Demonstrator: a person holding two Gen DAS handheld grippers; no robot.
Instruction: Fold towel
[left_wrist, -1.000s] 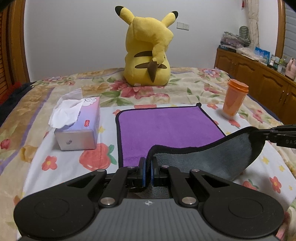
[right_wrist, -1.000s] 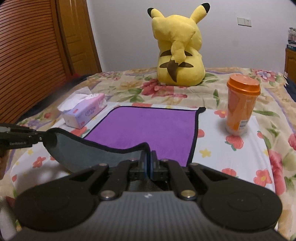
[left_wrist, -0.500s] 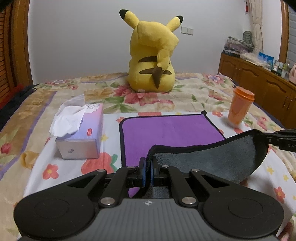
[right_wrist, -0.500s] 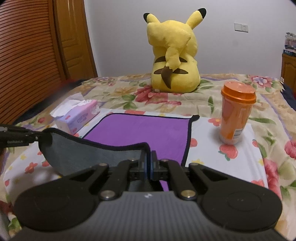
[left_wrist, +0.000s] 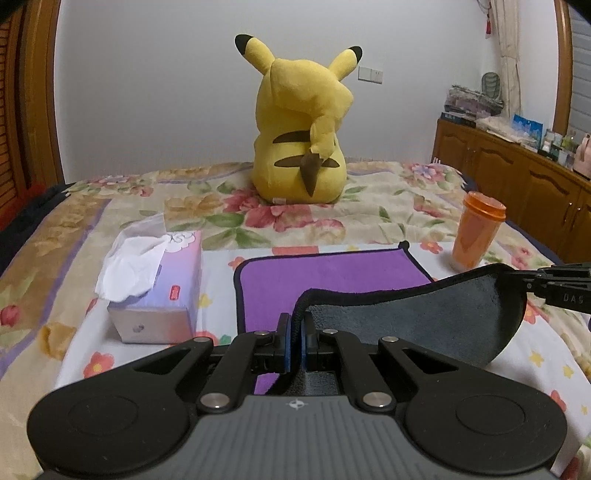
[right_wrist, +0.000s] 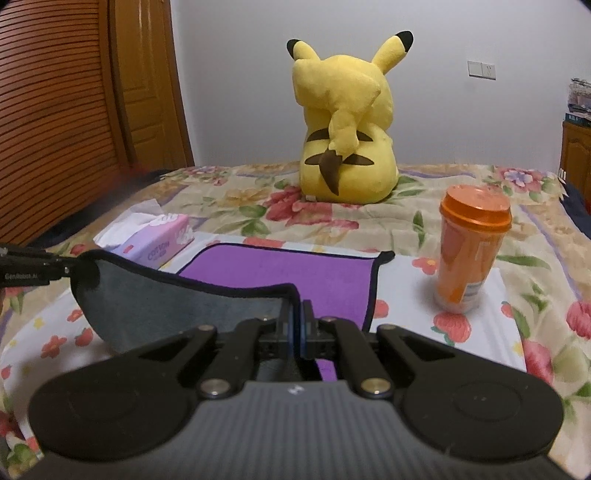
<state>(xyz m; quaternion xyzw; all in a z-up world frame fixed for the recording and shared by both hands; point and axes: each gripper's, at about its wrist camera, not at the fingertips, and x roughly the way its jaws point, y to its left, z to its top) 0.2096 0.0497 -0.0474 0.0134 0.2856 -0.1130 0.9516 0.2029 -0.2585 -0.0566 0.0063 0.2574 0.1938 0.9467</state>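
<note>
I have left claw (left_wrist: 294, 345) pinching near-left corner of towel (left_wrist: 332, 273); right claw (right_wrist: 297, 328) pinching near-right corner; near edge lifted, far half flat on bed (left_wrist: 388, 206); carry both corners forward level, match far corners; avoid orange cup (right_wrist: 471, 251), tissue box (left_wrist: 162, 288).

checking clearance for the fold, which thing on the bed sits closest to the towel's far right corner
The orange cup: it stands just right of the purple towel's far right corner. The tissue box lies off the left edge, and the Pikachu plush sits farther back.

A home bedroom: floral bedspread (left_wrist: 369, 218), plush toy (left_wrist: 301, 136), wooden cabinets (left_wrist: 517, 181).
</note>
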